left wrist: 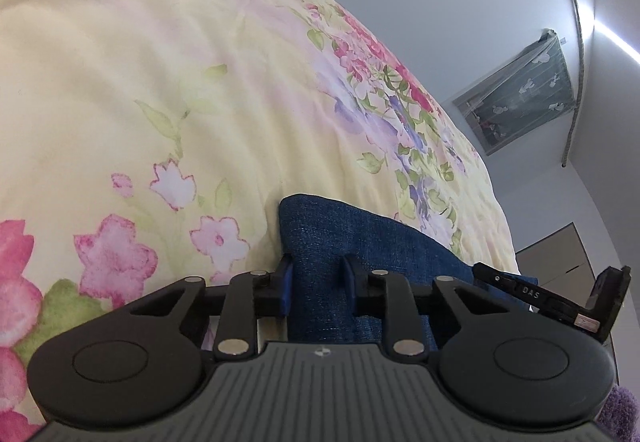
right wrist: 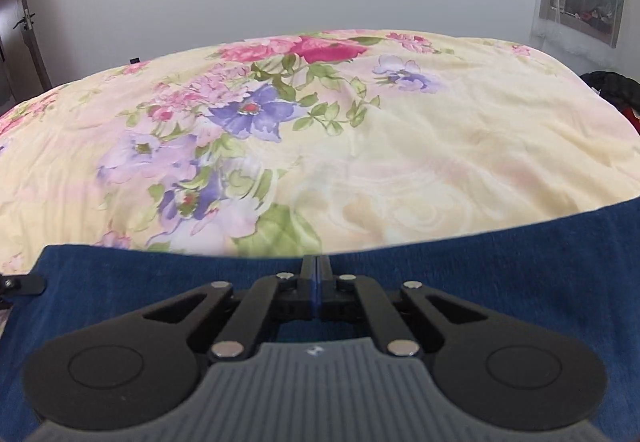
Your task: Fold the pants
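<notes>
while the blue denim pants [left wrist: 320, 242] run lengthwise forward between the left gripper [left wrist: 318, 278] jaws, these stand narrowly parted around the fabric. right gripper [right wrist: 317, 282] jaws are pressed together at the pants' far edge, which stretches crosswise on the floral bedspread [right wrist: 440, 162].

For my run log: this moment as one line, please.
left gripper: pants between jaws, grip unclear; right gripper: shut at pants edge; on bedcover

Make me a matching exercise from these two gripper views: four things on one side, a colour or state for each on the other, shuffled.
Things:
1. pants
2. bedspread
3. left gripper
4. right gripper

Colour or state:
A. closed tight
B. dark blue denim
C. standing apart
D. cream with flowers

Pairs: 1-B, 2-D, 3-C, 4-A
</notes>
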Available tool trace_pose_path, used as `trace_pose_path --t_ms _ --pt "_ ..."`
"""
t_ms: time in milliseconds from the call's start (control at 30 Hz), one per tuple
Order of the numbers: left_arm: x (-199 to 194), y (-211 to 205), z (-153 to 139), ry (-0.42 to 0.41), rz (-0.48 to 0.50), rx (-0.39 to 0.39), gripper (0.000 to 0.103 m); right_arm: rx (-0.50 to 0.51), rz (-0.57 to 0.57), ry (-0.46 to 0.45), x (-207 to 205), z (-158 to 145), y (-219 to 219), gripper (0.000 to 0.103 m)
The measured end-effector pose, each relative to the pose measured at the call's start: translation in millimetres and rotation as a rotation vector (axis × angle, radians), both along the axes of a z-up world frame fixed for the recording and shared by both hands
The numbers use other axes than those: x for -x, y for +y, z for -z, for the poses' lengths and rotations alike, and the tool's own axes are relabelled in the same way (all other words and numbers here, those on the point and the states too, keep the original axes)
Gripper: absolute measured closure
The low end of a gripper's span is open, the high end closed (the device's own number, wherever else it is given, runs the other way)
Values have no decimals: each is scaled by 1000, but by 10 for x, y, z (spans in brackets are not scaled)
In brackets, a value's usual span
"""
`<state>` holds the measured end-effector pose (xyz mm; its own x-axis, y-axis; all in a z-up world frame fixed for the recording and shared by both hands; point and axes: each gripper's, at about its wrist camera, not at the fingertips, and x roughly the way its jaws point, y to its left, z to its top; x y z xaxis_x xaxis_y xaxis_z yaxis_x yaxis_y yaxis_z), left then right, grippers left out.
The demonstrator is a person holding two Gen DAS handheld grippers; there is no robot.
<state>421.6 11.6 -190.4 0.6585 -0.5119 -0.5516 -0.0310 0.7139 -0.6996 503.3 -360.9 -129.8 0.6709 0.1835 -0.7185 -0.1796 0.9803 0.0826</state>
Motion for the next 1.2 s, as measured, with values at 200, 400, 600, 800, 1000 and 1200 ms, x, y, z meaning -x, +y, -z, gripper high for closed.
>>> trace_pose_path --t_ms 200,400,600,800,1000,1200 --pt "5 -18 -58 22 -10 -16 76 -16 31 43 -1 -1 -1 103" --pt "172 -34 -117 72 -6 -14 69 9 -33 122 623 -124 -99 103" --pt "481 -68 -91 108 -19 32 65 -14 -45 133 1365 -146 -273 103" --pt "648 -175 -85 119 -23 30 60 -33 -33 141 1714 -70 -370 103" --pt "635 -237 -86 130 -33 3 59 -52 -3 151 1773 190 -412 103" --pt "612 -275 -186 151 -29 -44 60 -134 30 166 1869 -46 -605 103"
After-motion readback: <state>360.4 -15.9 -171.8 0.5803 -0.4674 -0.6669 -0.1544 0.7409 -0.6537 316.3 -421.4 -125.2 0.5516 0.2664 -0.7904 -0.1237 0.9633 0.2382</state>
